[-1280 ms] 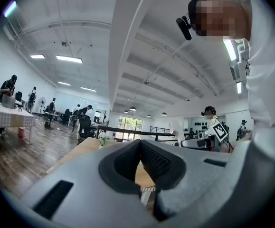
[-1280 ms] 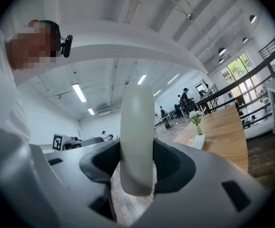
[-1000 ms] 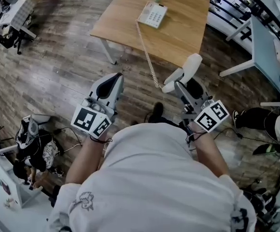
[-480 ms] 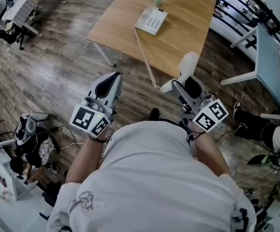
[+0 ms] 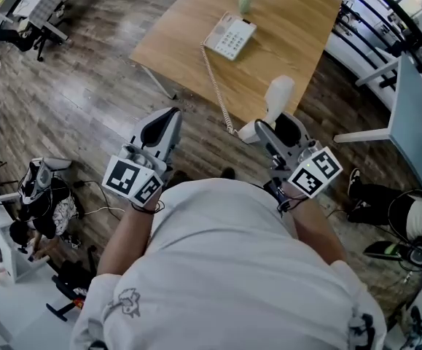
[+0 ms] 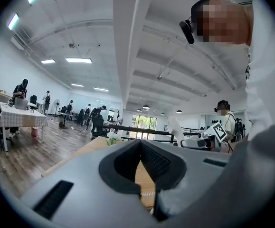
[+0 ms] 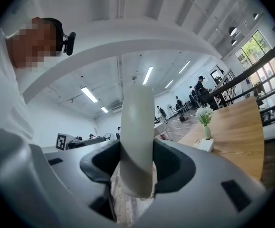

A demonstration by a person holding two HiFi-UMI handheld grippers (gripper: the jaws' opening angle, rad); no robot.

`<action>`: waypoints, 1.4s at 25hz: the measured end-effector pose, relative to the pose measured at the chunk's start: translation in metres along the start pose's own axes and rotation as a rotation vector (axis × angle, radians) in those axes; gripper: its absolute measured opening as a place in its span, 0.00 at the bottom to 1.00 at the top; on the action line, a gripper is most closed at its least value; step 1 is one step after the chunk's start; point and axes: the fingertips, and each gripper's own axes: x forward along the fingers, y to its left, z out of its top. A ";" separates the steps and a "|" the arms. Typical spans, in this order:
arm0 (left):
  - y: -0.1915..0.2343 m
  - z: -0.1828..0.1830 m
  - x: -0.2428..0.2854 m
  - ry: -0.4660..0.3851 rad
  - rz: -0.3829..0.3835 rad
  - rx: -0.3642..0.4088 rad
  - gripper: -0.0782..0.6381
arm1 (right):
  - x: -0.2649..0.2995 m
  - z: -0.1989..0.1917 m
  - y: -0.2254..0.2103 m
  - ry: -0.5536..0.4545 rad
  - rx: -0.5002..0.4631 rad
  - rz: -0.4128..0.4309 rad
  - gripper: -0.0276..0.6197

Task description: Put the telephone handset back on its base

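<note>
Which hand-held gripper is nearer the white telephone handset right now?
Right. The right hand-held gripper is shut on the handset; the left hand-held gripper is apart from it, off to its left, over the floor.

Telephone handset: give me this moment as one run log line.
right gripper: shut on telephone handset | left gripper: shut, empty | base: on wooden table, no handset on it | coiled cord: joins base and handset

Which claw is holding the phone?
The right claw: the white handset is clamped between its jaws. The left claw is shut with nothing in it.
</note>
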 end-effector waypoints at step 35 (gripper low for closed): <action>0.257 0.037 0.067 0.054 -0.300 0.012 0.12 | 0.229 0.020 -0.036 -0.084 0.038 -0.270 0.39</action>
